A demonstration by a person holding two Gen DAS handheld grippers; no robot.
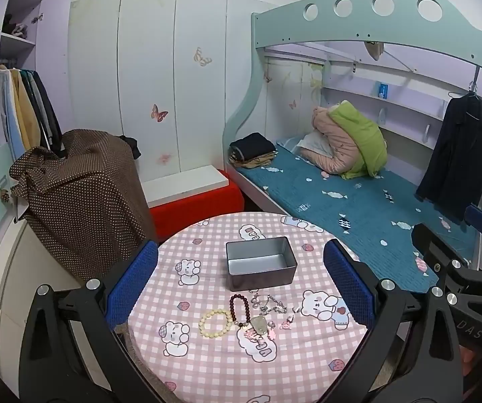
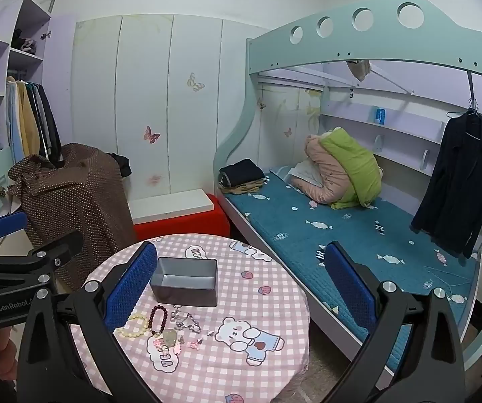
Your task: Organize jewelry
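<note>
While both the left gripper [image 1: 241, 278] and right gripper [image 2: 241, 285] are hovering released and empty, the jewelry [image 1: 241, 315] is lying mid-table, nearside of the tin [image 1: 261, 263]; pinching one bracelet [image 1: 214, 322] singly is avoiding tangles.

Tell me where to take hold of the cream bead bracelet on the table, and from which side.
Probably grip the cream bead bracelet across its left arc, coming down from above with the left tongs, which are open. It lies flat as an open ring, so one pad can drop inside the loop and one outside. Its left side is clear tablecloth; on its right it lies close against the dark bead bracelet.
</note>
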